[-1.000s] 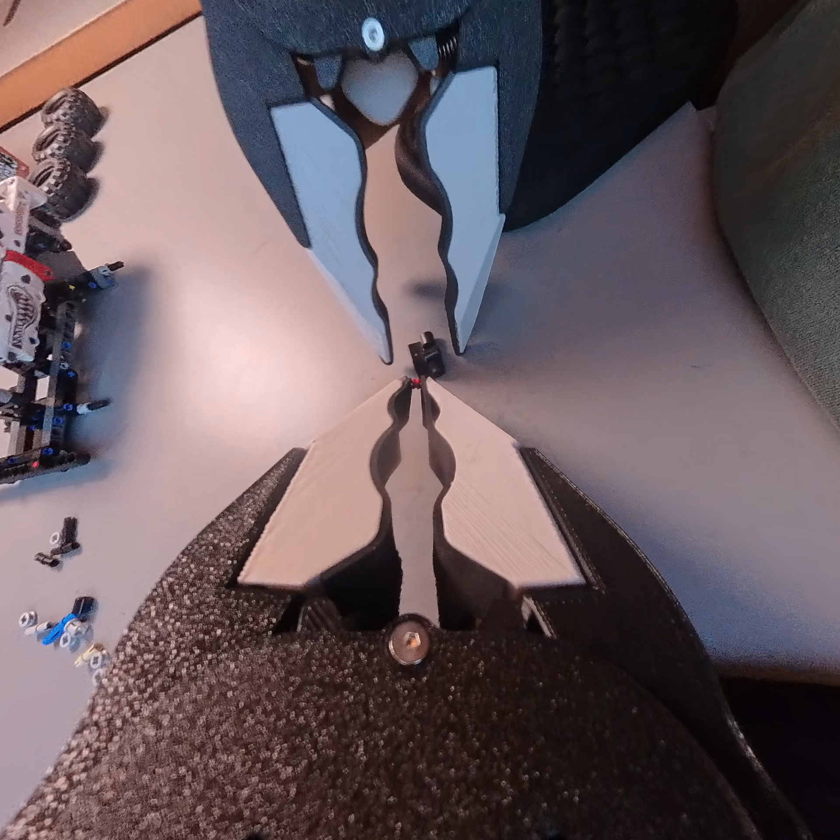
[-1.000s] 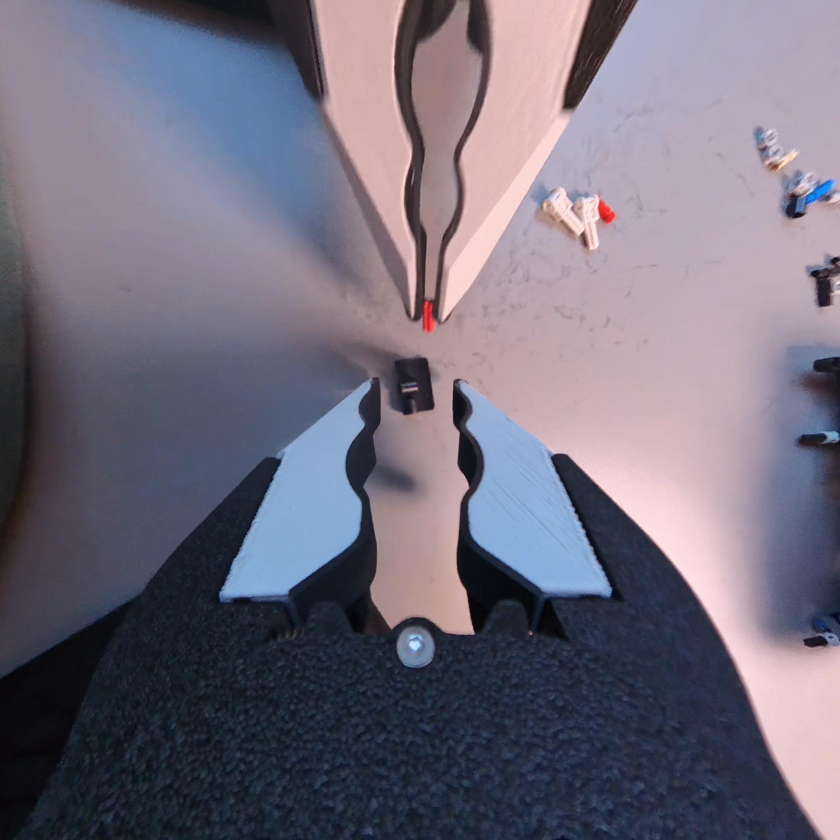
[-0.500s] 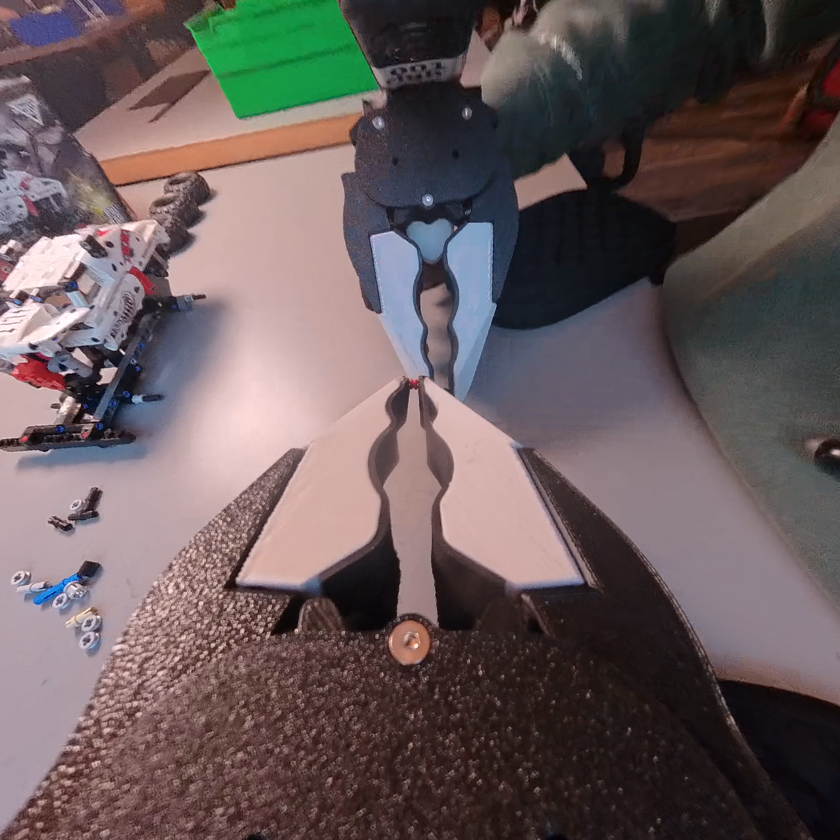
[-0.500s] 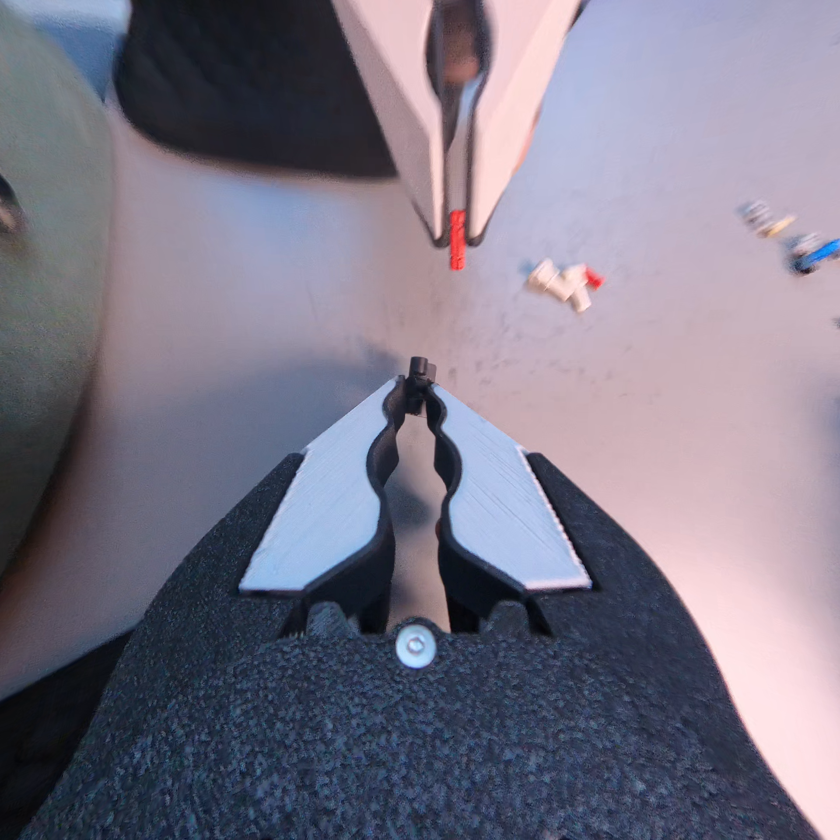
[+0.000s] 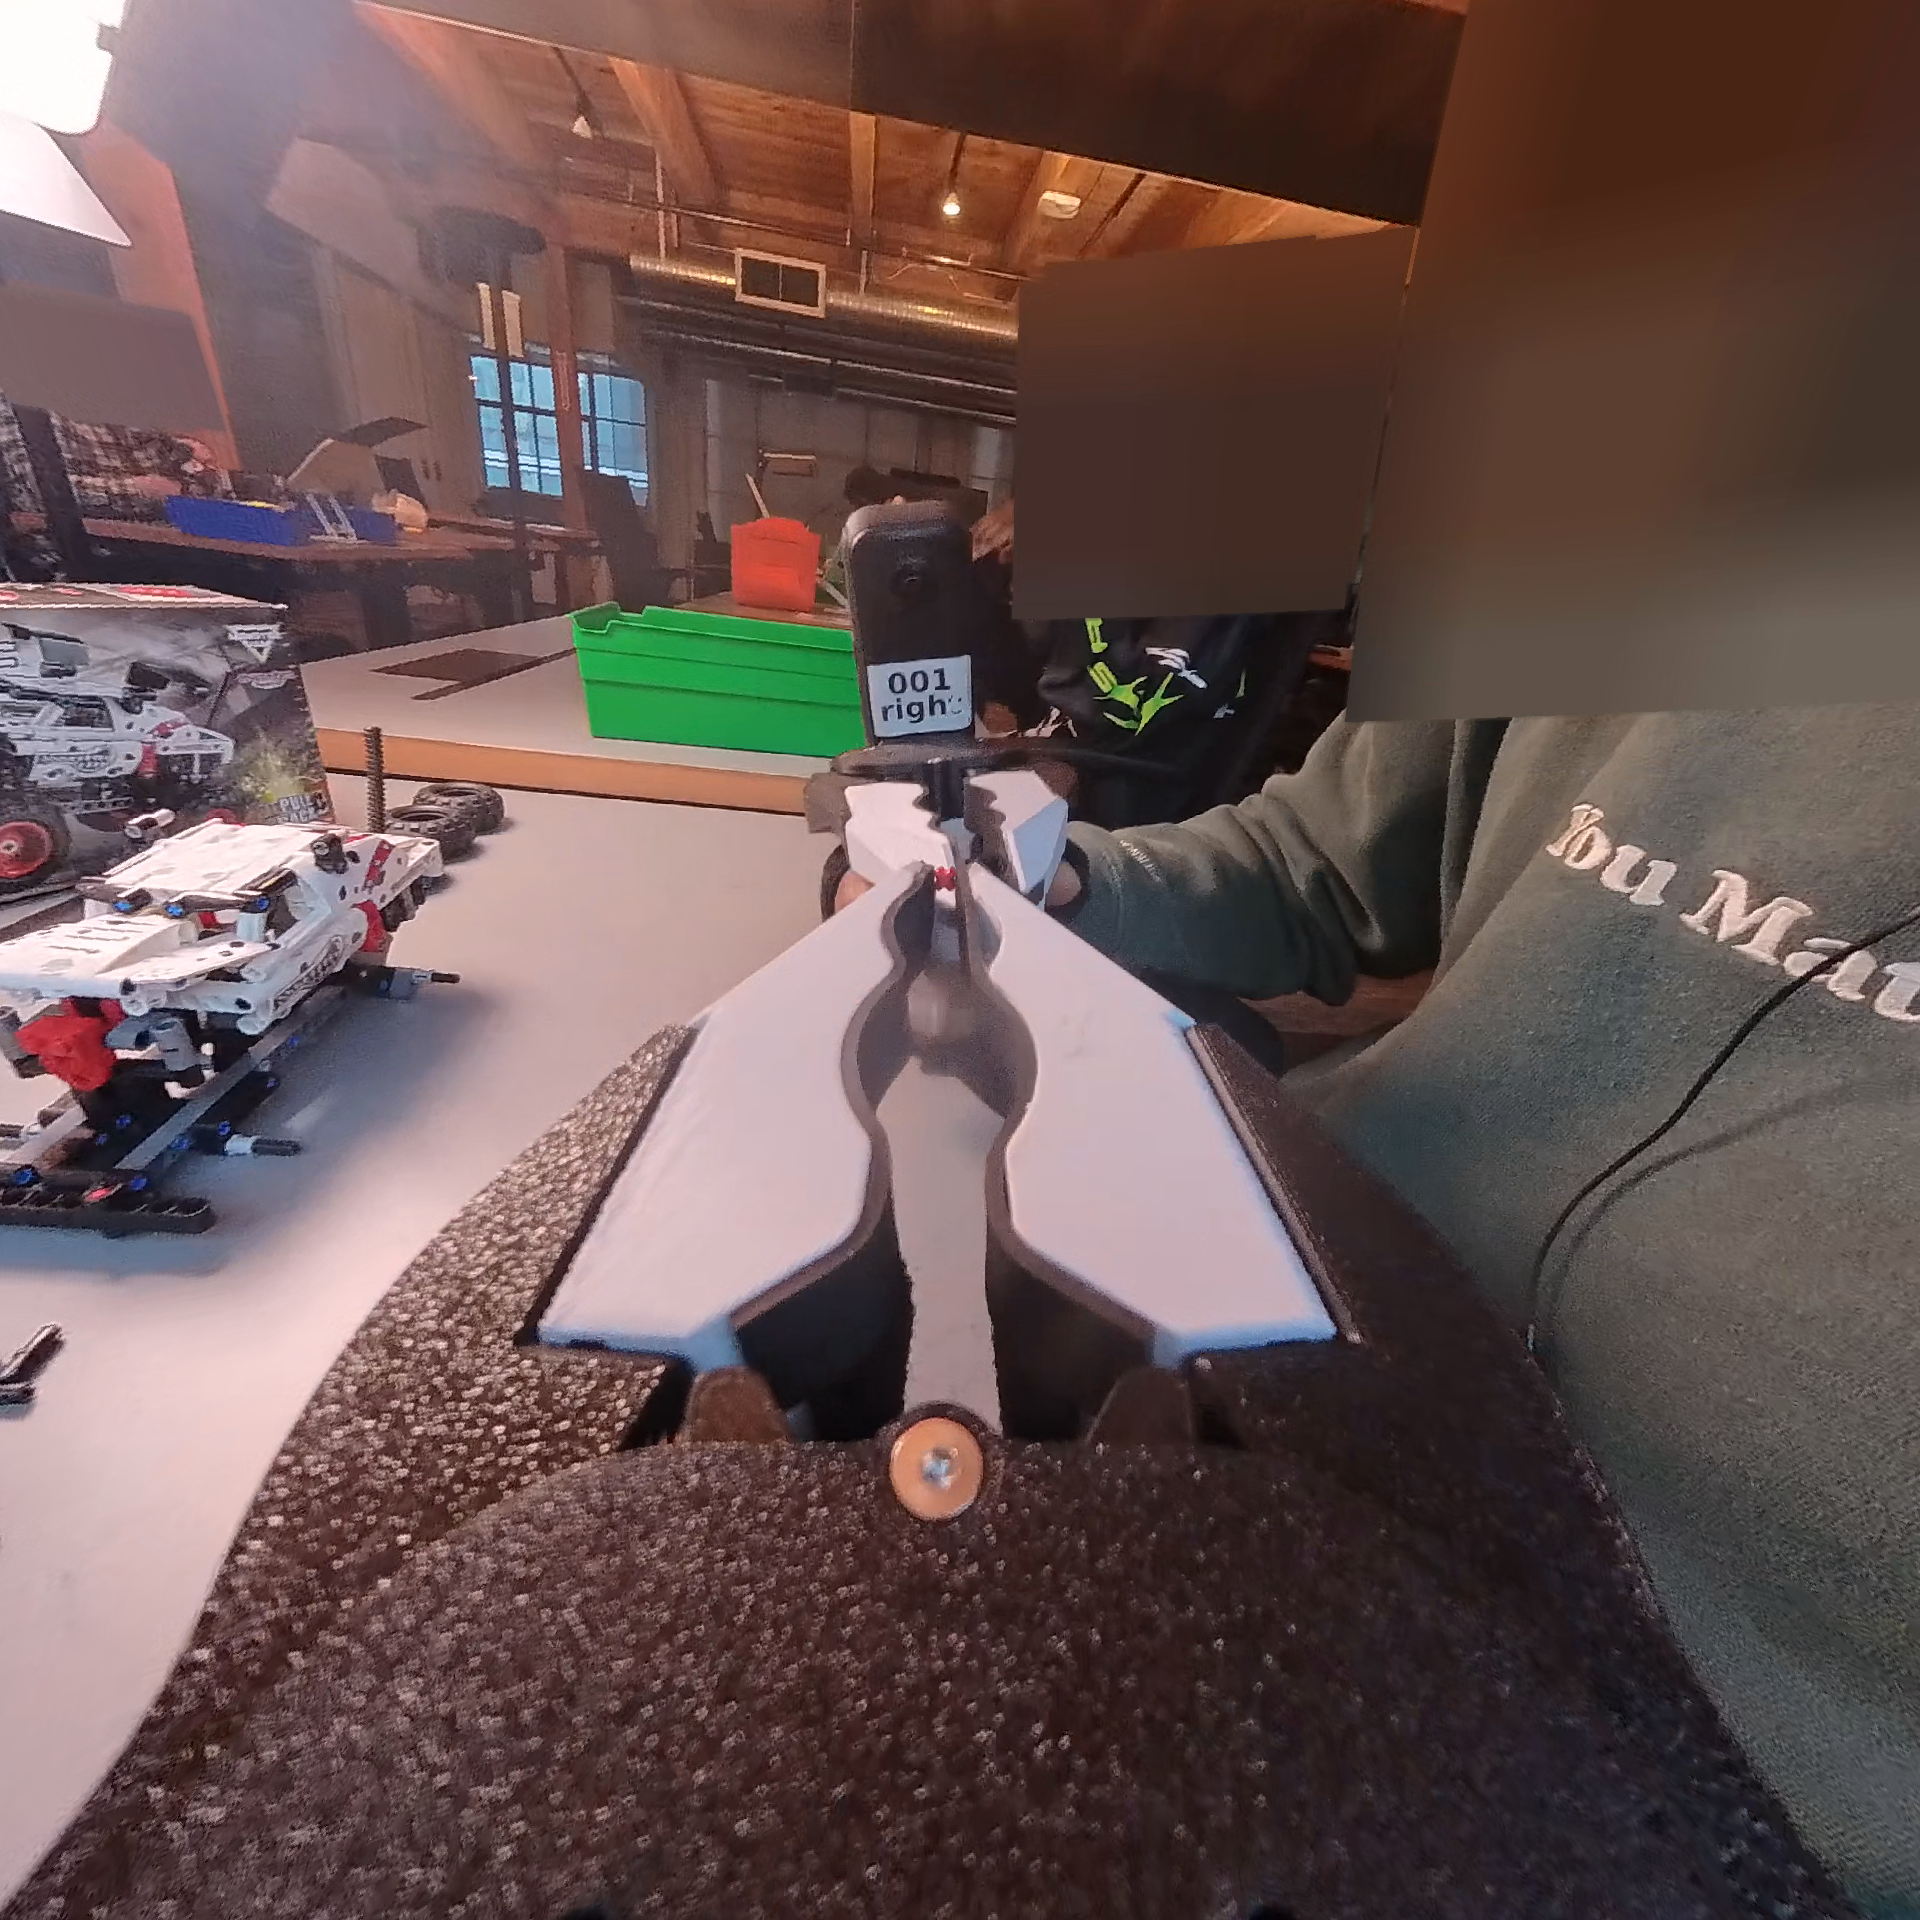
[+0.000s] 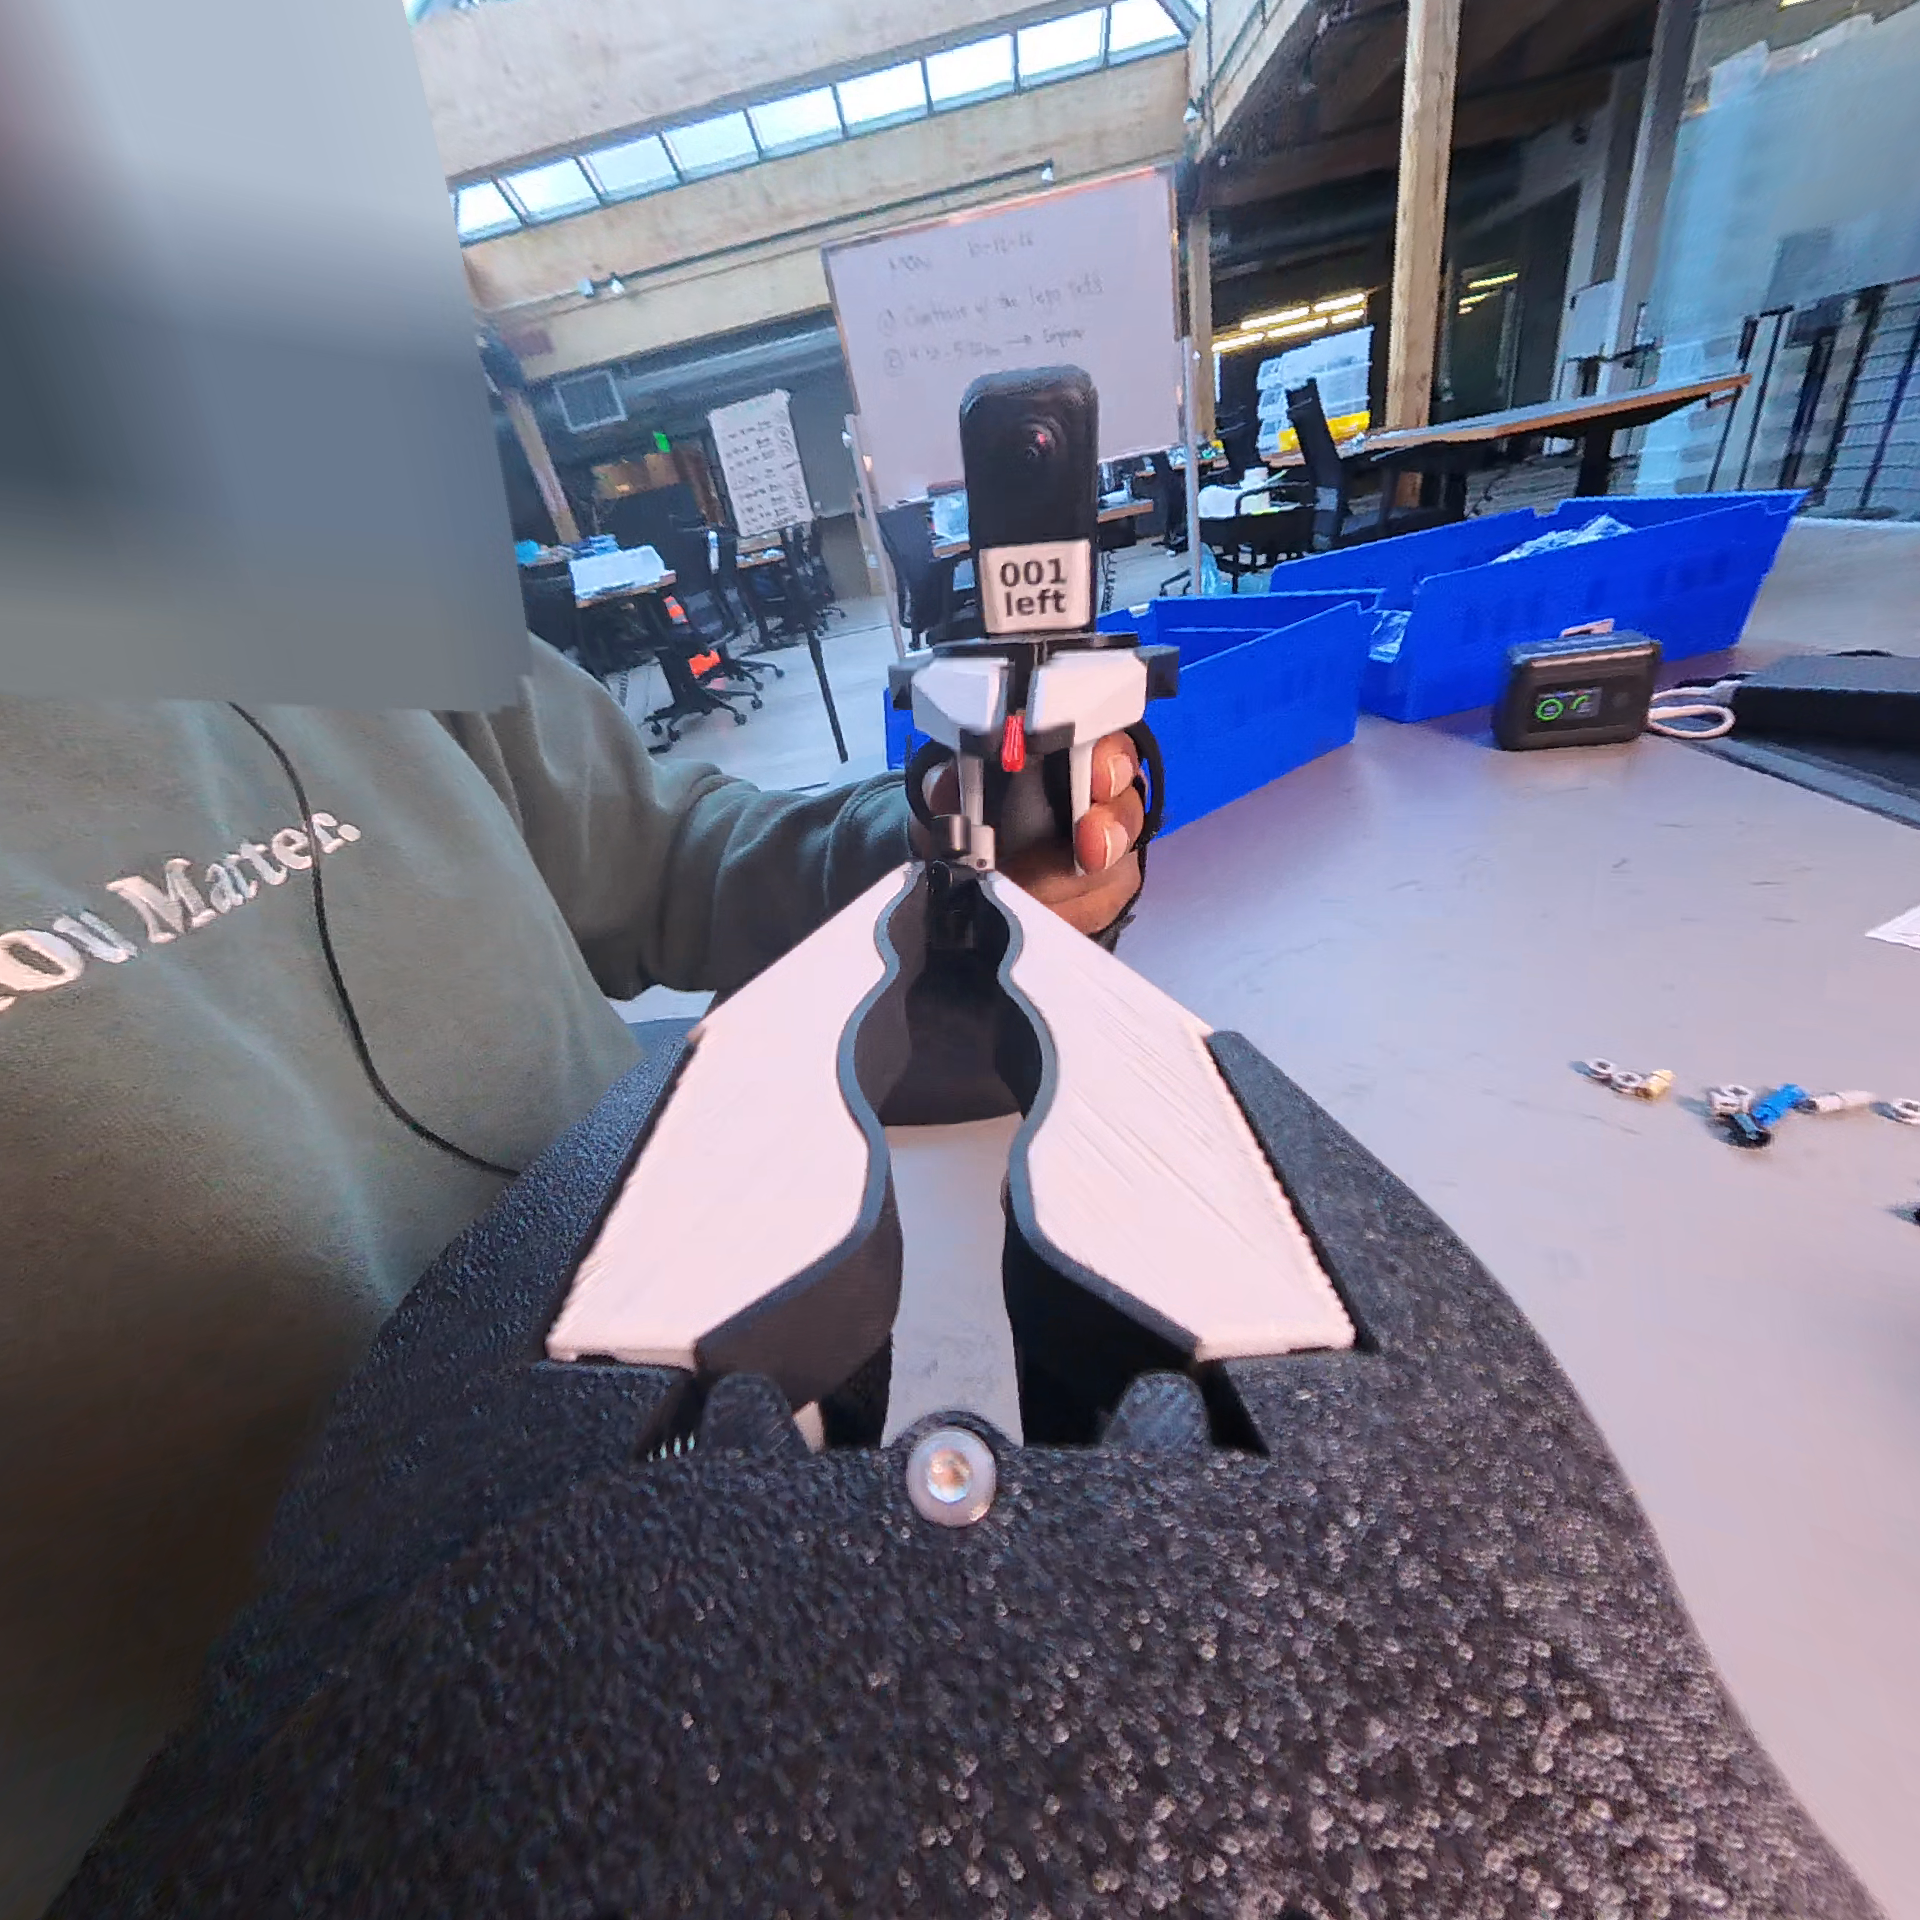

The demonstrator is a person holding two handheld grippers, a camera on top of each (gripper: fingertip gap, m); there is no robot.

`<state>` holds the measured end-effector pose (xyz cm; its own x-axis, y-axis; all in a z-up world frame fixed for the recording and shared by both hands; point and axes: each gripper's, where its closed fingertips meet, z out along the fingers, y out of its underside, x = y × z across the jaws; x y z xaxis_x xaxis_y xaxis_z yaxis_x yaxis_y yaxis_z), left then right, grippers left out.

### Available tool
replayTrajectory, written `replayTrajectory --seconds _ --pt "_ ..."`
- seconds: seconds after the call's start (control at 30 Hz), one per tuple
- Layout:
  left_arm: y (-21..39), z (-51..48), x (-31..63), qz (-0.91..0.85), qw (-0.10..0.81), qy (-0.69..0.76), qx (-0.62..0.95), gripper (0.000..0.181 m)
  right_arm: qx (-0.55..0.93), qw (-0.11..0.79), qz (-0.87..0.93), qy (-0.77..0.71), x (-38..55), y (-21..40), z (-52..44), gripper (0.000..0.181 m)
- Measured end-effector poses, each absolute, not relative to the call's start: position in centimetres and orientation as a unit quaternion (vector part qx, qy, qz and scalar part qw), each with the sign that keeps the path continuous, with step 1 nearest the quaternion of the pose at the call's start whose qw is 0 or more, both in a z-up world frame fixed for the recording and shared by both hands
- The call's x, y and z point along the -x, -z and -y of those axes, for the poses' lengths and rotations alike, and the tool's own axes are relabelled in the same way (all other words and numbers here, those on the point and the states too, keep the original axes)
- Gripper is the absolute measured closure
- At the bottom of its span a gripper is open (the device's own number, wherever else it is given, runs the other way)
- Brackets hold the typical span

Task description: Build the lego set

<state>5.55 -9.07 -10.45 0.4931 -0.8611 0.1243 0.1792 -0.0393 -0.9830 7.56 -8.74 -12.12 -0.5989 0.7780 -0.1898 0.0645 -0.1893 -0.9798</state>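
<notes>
Facing each other above the desk [image 5: 623, 935]: left claw [image 5: 943, 879] clamped on one red pin [image 5: 945, 878]; right claw [image 6: 948, 881] clamped on one black connector [image 6: 943, 883].

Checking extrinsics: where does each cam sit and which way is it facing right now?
Left wrist view: on the left gripper, level, facing the right gripper head-on; truck model to one side; sleeve and torso show.
Right wrist view: on the right gripper, facing the left gripper and the hand holding it; blue bins behind.
Shared: both grippers, the red pin and black piece, the table.
</notes>
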Motion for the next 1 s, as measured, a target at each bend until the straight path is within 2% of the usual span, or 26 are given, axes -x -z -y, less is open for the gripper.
replayTrajectory --seconds 0.47,1.0 --pt "14.1 9.1 -7.4 -0.35 0.569 0.367 0.647 0.18 0.374 0.339 0.671 -0.543 -7.2 15.5 8.4 0.174" --pt "17.6 8.6 -7.6 -0.421 0.523 0.233 0.704 0.18 0.374 0.344 0.735 -0.45 -7.4 18.8 8.2 0.175"
